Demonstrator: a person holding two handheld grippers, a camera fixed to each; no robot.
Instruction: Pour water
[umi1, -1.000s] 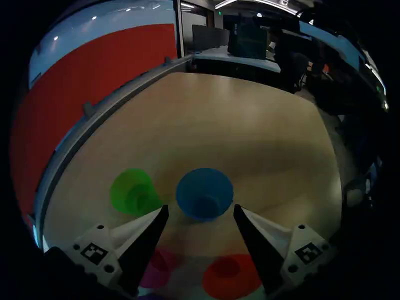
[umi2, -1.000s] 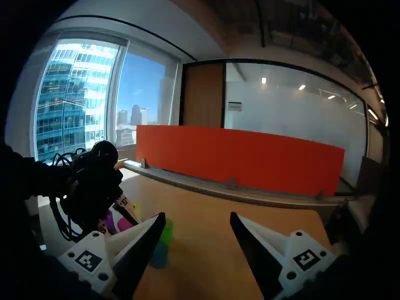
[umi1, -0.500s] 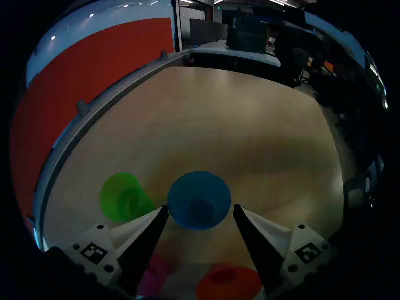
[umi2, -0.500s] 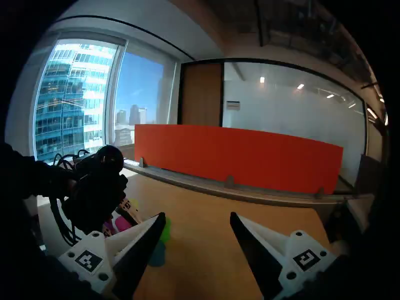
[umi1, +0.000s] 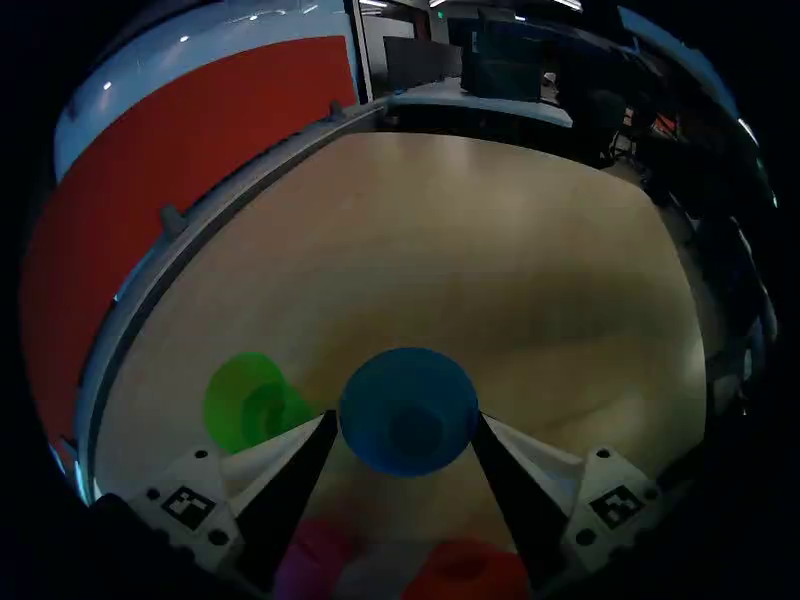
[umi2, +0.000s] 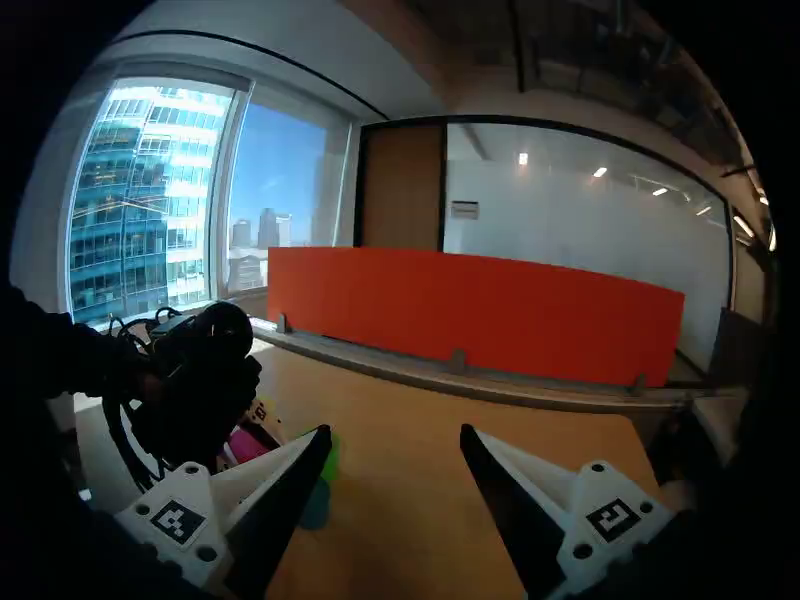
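Approach-to-grasp step, by my read; left gripper (umi1: 402, 417) hovers over the desk (umi1: 450, 250), jaws wide, straddling the blue cup (umi1: 407, 425); contact with its rim is unclear in the dim picture; next move calls for lowering, closing on the cup wall, then tipping toward a receiver, maybe the green cup (umi1: 250, 403) just beside; right gripper (umi2: 395, 432) jaws wide, empty; right gripper view gives the left gripper side-on above the cups; left gripper view gives cup mouths from above.

The left claw (umi1: 401, 418) and right claw (umi2: 394, 432) have white wedge fingers (umi1: 262, 462), black inner faces, square black-and-white tags (umi1: 188, 505), screws (umi1: 196, 453); dark sleeve (umi2: 45, 350), black cables (umi2: 118, 440).
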